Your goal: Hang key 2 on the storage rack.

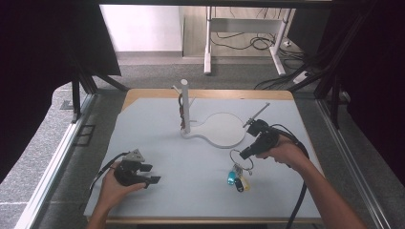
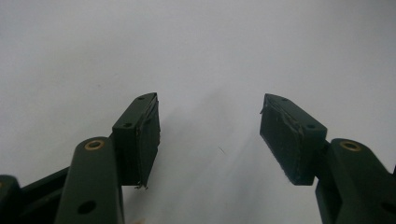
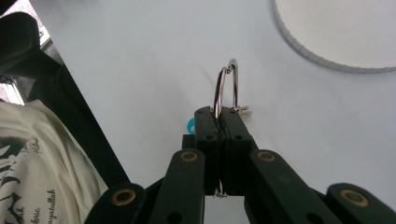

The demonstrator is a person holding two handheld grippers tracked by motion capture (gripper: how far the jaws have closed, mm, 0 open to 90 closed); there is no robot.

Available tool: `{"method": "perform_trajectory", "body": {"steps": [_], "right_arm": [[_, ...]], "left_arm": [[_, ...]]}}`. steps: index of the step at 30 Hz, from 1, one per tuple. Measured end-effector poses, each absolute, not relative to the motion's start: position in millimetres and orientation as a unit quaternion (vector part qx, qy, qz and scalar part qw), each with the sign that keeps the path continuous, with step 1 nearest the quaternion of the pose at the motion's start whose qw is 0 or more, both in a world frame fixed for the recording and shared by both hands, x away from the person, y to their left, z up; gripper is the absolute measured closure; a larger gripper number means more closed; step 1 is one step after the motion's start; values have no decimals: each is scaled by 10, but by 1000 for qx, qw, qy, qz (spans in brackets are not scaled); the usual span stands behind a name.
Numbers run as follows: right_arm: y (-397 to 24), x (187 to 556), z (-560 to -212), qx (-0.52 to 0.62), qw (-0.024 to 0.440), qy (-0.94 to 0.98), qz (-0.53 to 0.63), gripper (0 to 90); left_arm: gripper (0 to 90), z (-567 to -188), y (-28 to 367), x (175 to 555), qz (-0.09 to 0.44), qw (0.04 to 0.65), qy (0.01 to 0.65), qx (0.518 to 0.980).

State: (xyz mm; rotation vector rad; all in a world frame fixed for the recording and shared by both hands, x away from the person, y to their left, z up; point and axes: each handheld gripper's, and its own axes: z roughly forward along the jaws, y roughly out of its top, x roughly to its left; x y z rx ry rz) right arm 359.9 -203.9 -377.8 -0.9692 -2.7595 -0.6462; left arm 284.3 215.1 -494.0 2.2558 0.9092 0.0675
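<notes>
Key ring (image 1: 241, 159) with 3 tags, teal, dark and yellow (image 1: 238, 181), sits right of centre on the counter (image 1: 191, 191); the ring itself is up off the surface, the tags hanging low, whether touching I cannot tell.

Left gripper (image 1: 149, 174): parked low near the counter's left front, fingers (image 2: 140, 140) well apart, nothing between them. Idle.

Centre: white peg stand (image 1: 185, 107) on a round base (image 1: 222, 130), something dark already hung on 1 peg.

Right gripper (image 1: 244, 153): fingers fully closed, pinching the ring (image 3: 226, 86) at its lower edge; the loop stands up past the tips.

Step in hand, as I judge it: ring picked up, carry to the stand not yet done. Next move calls for lifting the tags clear, swinging left toward the stand, and turning the loop so a free peg can pass through it. Grip is narrow; the ring may pivot.
</notes>
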Motion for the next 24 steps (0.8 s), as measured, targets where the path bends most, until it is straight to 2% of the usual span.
{"method": "perform_trajectory", "body": {"steps": [14, 24], "right_arm": [[-2123, 3760, -3497, -341, 67, -904, -247, 875], [-2118, 3882, -3353, -353, 45, -899, -256, 875]], "left_arm": [[382, -4931, 2157, 2834, 27, 350, 352, 868], [382, -4949, 2136, 2838, 24, 346, 350, 870]]}}
